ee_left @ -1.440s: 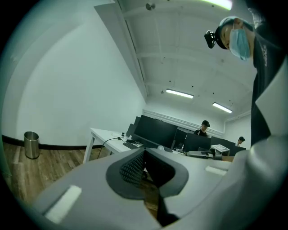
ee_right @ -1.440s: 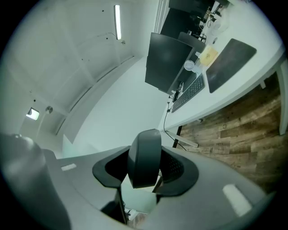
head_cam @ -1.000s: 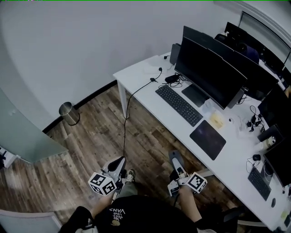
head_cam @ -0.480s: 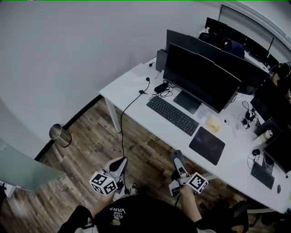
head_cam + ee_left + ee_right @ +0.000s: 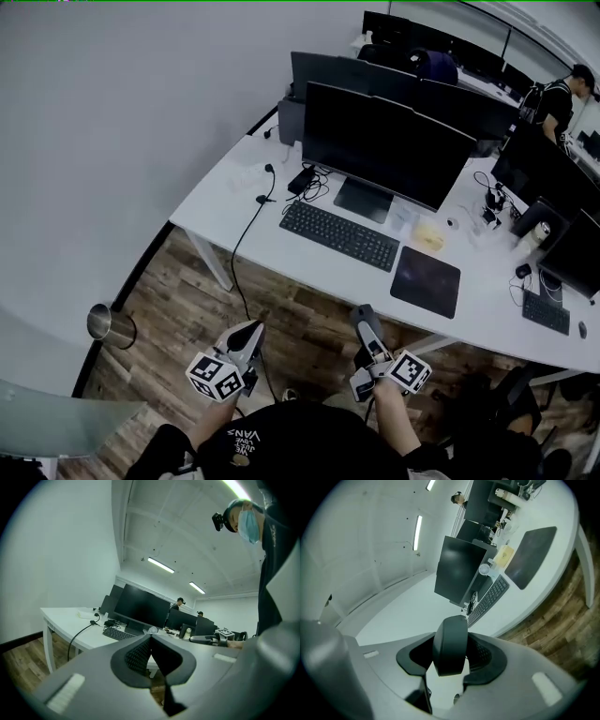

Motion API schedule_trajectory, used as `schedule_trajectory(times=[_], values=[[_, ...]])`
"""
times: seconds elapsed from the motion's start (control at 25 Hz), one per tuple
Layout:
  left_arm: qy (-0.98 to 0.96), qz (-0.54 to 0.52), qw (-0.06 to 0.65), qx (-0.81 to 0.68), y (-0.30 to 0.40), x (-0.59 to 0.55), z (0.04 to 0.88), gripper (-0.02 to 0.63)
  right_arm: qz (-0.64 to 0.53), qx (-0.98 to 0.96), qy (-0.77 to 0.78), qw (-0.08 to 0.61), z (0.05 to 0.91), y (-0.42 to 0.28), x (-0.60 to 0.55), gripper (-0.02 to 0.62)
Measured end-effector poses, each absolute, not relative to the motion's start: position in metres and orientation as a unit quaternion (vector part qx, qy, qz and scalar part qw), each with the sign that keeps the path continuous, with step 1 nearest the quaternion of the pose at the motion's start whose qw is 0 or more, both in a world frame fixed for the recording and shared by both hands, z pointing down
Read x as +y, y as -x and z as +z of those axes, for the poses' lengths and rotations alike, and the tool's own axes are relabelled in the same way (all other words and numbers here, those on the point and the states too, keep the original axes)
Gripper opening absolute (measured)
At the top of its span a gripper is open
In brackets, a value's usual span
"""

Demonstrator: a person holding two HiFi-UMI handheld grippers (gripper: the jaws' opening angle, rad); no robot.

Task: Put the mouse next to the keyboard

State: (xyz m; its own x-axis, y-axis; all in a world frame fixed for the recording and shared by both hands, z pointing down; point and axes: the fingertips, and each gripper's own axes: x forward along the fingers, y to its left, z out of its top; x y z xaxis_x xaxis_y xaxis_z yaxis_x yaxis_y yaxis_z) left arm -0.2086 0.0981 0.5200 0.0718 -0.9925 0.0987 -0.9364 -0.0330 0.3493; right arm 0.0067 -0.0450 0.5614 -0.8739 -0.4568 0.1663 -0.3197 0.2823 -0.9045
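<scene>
Right claw [image 5: 451, 660] clamping on the dark mouse [image 5: 450, 639], hanging over wood floor [image 5: 187, 291] well short of the keyboard [image 5: 339, 235] lying on the white tabletop [image 5: 223, 195], left claw [image 5: 150, 640] sitting pressed together, gripping nothing, equally far back from that keyboard

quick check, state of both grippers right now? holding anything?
Left gripper: shut, nothing between its jaws.
Right gripper: closed on the dark mouse.
</scene>
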Motion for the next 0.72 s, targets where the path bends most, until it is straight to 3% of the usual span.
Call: schedule_trajectory(times=[0.08, 0.2, 0.72], values=[[-0.722, -0.080, 0.170, -0.666, 0.215, 0.089, 0.526, 0.002, -0.581, 0.758, 0.292, 0.045, 0.582, -0.016, -0.041, 0.184], [-0.730, -0.079, 0.180, -0.655, 0.217, 0.075, 0.531, 0.002, -0.574, 0.769, 0.269, 0.081, 0.580, -0.008, -0.049, 0.184], [-0.747, -0.074, 0.196, -0.631, 0.192, -0.023, 0.543, 0.002, -0.563, 0.780, 0.257, 0.090, 0.591, -0.013, -0.137, 0.184]])
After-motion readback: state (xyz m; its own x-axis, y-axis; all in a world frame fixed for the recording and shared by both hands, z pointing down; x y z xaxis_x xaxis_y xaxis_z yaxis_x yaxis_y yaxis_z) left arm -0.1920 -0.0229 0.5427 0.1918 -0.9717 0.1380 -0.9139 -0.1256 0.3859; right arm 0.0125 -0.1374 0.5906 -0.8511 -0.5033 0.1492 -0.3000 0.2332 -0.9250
